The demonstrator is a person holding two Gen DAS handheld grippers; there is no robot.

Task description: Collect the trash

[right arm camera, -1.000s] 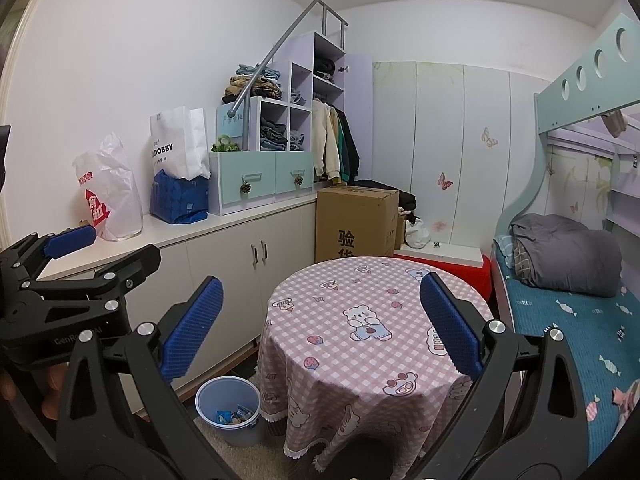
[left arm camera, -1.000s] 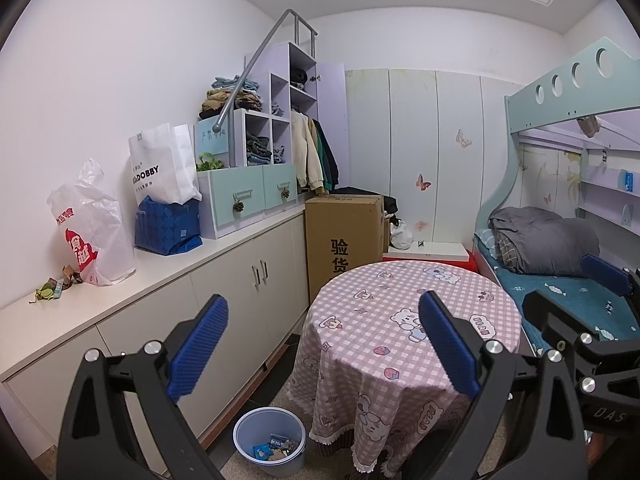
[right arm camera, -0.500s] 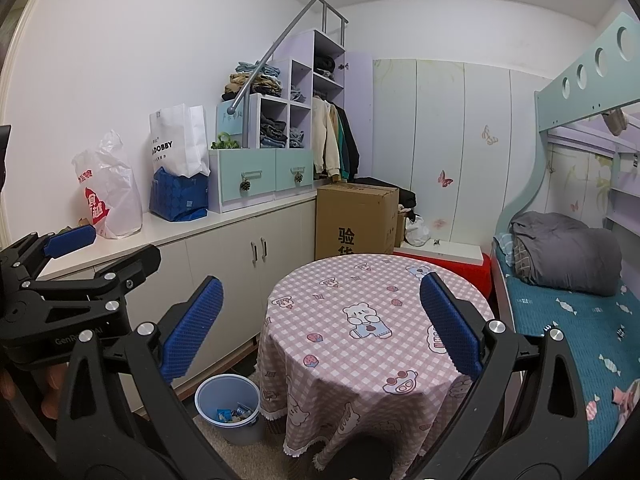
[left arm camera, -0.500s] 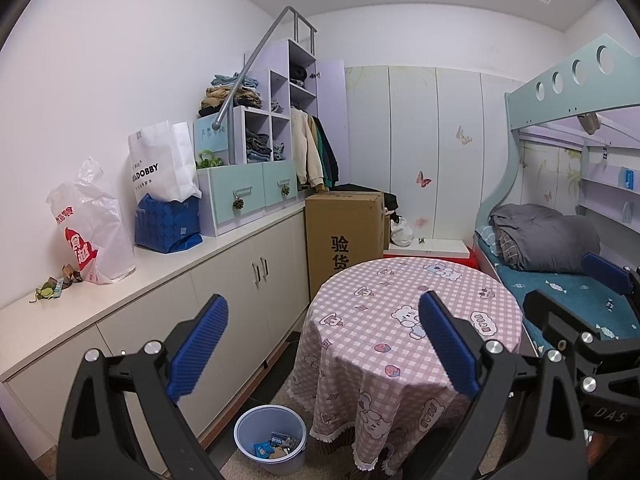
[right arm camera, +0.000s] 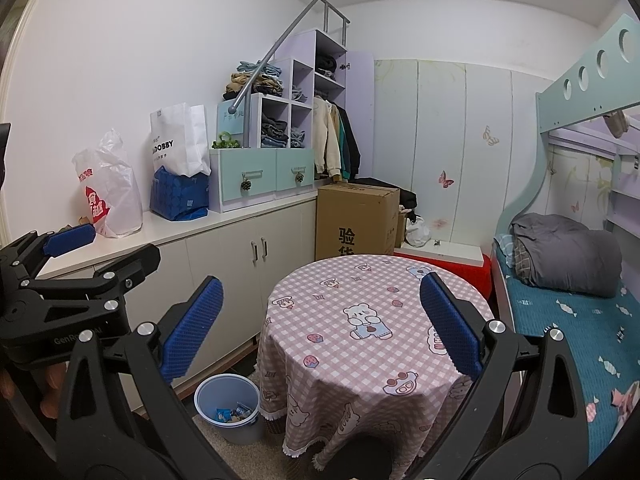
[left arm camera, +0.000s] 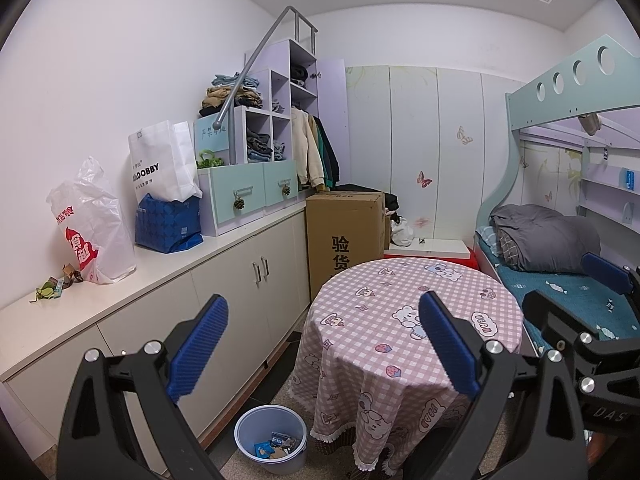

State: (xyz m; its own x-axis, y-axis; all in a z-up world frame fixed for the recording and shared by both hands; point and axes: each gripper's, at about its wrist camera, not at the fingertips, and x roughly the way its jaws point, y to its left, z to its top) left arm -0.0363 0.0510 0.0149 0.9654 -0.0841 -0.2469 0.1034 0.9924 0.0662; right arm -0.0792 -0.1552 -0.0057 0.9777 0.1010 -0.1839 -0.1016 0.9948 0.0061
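Observation:
Small scraps of trash (left arm camera: 52, 286) lie on the white counter at the far left, beside a white and red plastic bag (left arm camera: 90, 224). A pale blue bin (left arm camera: 271, 436) holding wrappers stands on the floor beside the round table; it also shows in the right wrist view (right arm camera: 228, 406). My left gripper (left arm camera: 324, 344) is open and empty, held in the air above the bin and the table edge. My right gripper (right arm camera: 320, 322) is open and empty over the table. The left gripper also shows at the left of the right wrist view (right arm camera: 108, 246).
A round table with a pink checked cloth (left arm camera: 416, 320) fills the middle. A white counter with cupboards (left arm camera: 224, 248) runs along the left wall, bearing bags and a drawer unit. A cardboard box (left arm camera: 344, 228) stands behind the table. A bunk bed (left arm camera: 560, 272) is at the right.
Both views have shifted a little; the table and bin sit slightly lower and nearer in frame. Both grippers stay open and empty.

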